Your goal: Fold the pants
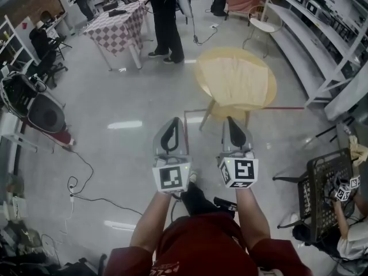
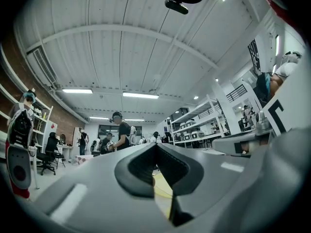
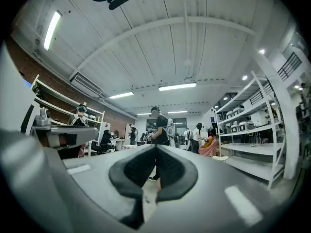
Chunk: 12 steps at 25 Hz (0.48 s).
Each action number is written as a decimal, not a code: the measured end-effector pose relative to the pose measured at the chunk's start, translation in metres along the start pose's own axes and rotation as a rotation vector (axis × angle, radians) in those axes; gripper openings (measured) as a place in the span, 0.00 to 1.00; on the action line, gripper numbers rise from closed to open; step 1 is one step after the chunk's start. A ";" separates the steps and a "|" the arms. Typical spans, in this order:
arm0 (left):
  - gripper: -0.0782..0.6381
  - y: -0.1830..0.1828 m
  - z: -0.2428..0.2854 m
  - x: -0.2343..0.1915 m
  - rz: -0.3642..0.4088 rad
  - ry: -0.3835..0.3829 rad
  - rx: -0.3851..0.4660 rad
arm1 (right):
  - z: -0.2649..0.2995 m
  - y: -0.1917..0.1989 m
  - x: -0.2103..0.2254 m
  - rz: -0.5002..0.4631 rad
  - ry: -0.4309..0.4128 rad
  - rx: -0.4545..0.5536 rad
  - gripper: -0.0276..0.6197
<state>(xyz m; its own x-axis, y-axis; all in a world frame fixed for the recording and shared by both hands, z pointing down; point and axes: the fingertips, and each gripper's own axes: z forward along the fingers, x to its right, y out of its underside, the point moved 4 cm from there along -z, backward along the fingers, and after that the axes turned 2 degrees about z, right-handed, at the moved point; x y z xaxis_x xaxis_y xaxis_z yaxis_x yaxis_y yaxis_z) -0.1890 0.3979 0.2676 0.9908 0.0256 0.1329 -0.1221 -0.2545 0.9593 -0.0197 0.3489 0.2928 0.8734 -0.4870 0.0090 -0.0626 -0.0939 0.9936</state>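
A cream cloth (image 1: 237, 81), apparently the pants, lies flat on a round wooden table (image 1: 204, 82) that stands ahead of me on the floor. My left gripper (image 1: 171, 121) and right gripper (image 1: 233, 119) are held side by side in front of my body, short of the table's near edge, and point towards it. Both are shut with nothing between their pads. In the left gripper view the left gripper (image 2: 156, 144) shows its jaws closed together. The right gripper (image 3: 155, 147) looks the same in the right gripper view. A strip of the yellow table shows below the left jaws.
A person in black (image 1: 165, 16) stands by a checkered table (image 1: 118, 27) at the back. White shelving (image 1: 310, 33) runs along the right. A black wire basket (image 1: 325, 194) and a seated person are at lower right. Cables (image 1: 80, 183) lie on the floor at left.
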 end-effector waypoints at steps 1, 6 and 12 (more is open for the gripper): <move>0.12 0.003 0.011 -0.006 0.003 0.004 -0.002 | 0.013 0.002 0.000 0.004 0.003 -0.001 0.04; 0.12 0.022 0.073 -0.038 -0.001 0.040 -0.005 | 0.081 0.014 0.000 0.011 0.020 -0.005 0.04; 0.12 0.048 0.155 -0.063 -0.013 0.104 -0.016 | 0.150 0.031 0.015 -0.001 0.075 -0.029 0.04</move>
<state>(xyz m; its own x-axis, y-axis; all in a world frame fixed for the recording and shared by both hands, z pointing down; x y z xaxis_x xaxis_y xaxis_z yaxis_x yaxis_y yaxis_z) -0.2484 0.2342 0.2669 0.9809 0.1294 0.1450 -0.1112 -0.2383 0.9648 -0.0807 0.2080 0.3069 0.9070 -0.4207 0.0156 -0.0489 -0.0684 0.9965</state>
